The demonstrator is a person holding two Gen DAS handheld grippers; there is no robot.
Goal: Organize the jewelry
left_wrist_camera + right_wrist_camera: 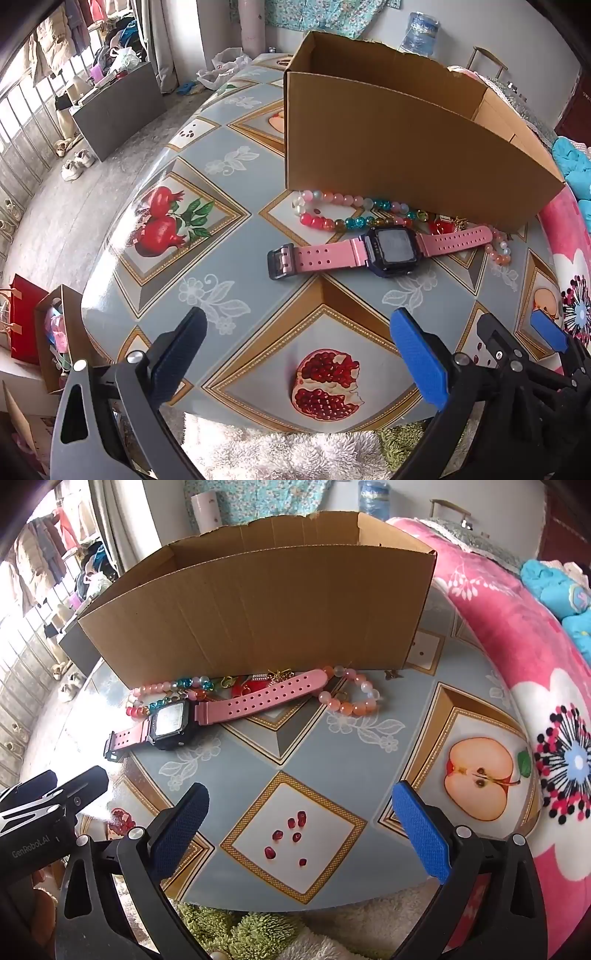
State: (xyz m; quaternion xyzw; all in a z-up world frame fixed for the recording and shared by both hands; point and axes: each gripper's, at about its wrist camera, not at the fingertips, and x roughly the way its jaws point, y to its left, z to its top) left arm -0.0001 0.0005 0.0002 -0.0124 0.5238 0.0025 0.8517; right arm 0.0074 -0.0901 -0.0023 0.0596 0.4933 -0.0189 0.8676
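Note:
A pink-strapped watch (384,248) with a dark square face lies flat on the table in front of an open cardboard box (406,147). A multicoloured bead bracelet (332,214), a red and gold charm (443,224) and a peach bead bracelet (500,251) lie along the box's front wall. The right wrist view shows the watch (207,710), the box (266,605), the peach bracelet (351,699) and the coloured beads (170,690). My left gripper (299,354) is open and empty, near the table's front edge. My right gripper (301,834) is open and empty, beside it.
The table (229,258) has a grey-blue fruit-patterned cloth. A pink flowered blanket (535,686) lies along its right side. A fluffy rug (288,454) is below the front edge. Left of the table are paper bags (40,332) and the floor with shoes (77,164).

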